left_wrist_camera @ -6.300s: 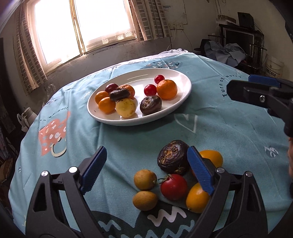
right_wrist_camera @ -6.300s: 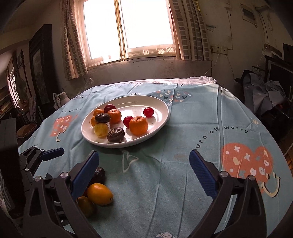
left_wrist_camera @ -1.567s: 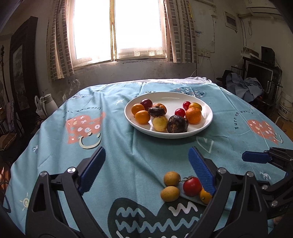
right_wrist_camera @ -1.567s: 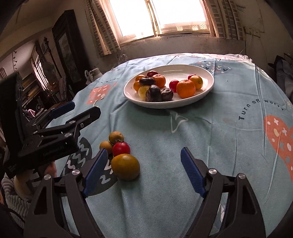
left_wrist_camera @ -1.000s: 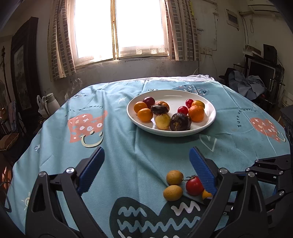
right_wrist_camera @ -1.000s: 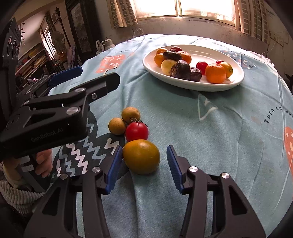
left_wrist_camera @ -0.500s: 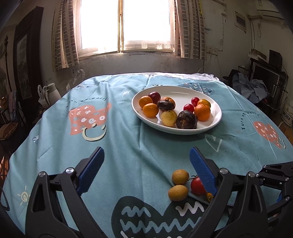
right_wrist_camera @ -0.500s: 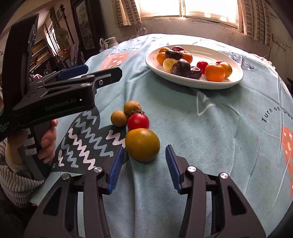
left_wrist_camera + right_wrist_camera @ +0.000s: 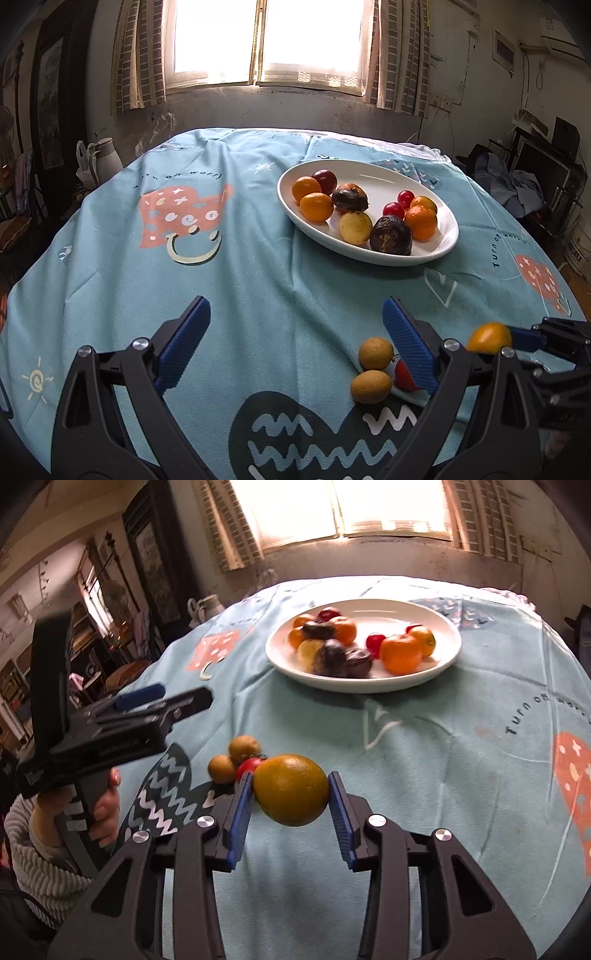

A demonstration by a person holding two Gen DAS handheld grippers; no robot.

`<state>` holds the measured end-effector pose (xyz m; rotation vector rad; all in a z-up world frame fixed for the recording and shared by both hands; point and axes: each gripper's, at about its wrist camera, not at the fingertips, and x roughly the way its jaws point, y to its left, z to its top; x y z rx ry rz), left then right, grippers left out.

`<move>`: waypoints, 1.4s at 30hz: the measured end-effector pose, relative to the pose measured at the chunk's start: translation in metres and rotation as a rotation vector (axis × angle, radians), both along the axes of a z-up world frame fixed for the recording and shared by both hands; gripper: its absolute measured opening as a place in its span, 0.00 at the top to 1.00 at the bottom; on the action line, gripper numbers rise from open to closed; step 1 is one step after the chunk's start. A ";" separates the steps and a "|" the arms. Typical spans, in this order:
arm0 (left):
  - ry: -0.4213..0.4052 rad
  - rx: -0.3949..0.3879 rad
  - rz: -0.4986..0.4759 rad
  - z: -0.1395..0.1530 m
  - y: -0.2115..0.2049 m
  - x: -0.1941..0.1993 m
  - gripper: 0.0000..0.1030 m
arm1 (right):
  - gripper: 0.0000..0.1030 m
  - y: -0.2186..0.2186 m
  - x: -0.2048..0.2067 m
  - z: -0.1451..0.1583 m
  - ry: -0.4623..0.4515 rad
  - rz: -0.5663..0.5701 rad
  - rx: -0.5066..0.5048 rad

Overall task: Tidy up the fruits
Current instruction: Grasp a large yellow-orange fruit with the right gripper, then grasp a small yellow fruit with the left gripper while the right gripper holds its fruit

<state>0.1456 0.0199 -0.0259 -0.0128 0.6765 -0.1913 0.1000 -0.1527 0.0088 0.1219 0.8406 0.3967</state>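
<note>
The right gripper [image 9: 291,801] is shown with its jaws clenched on the yellow-orange fruit [image 9: 291,789], having just been closing on it; the blue pads are pressed against the fruit's two opposite sides, across its widest part, so that a round body is kept from rolling out. The fruit appears to be held clear of the blue cloth [image 9: 443,775] covering the desk, which is judged to be the start of its carry toward the white plate [image 9: 448,627], where most of the fruit is already gathered. The same fruit [image 9: 488,336] is seen at the far right of the left wrist view. The left gripper [image 9: 295,347] is held with its jaws released and nothing between them, apart from the cloth and to one side of the remaining pile, presumably so that the other arm's path is left free. Two brown fruits [image 9: 232,758] and a red tomato [image 9: 249,766] are left touching one another on the cloth, well apart from the plate, and are judged to be the pieces still to be moved
</note>
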 end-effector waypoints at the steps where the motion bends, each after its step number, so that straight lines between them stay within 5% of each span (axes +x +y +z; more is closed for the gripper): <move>1: 0.009 0.004 -0.022 -0.001 -0.004 0.000 0.07 | 0.60 -0.012 0.001 0.000 -0.001 -0.048 0.011; 10: 0.008 0.135 -0.268 -0.007 -0.048 -0.030 0.07 | 0.60 -0.042 0.005 -0.001 0.010 -0.140 0.063; 19: 0.079 0.197 -0.280 -0.018 -0.024 -0.028 0.08 | 0.60 -0.038 0.000 -0.001 0.017 -0.117 0.079; 21: 0.080 0.213 -0.277 -0.020 -0.024 -0.025 0.14 | 0.60 -0.038 0.001 -0.002 0.023 -0.119 0.079; 25: 0.133 0.203 -0.342 -0.026 -0.030 -0.019 0.40 | 0.60 -0.039 0.003 -0.005 0.038 -0.127 0.083; 30: 0.166 0.239 -0.383 -0.034 -0.044 -0.013 0.45 | 0.60 -0.039 0.003 -0.006 0.043 -0.123 0.085; 34: 0.207 0.198 -0.434 -0.038 -0.048 -0.013 0.68 | 0.60 -0.039 0.004 -0.006 0.044 -0.123 0.085; 42: 0.221 0.070 -0.411 -0.034 -0.030 -0.026 0.73 | 0.60 -0.036 0.004 -0.009 0.051 -0.113 0.074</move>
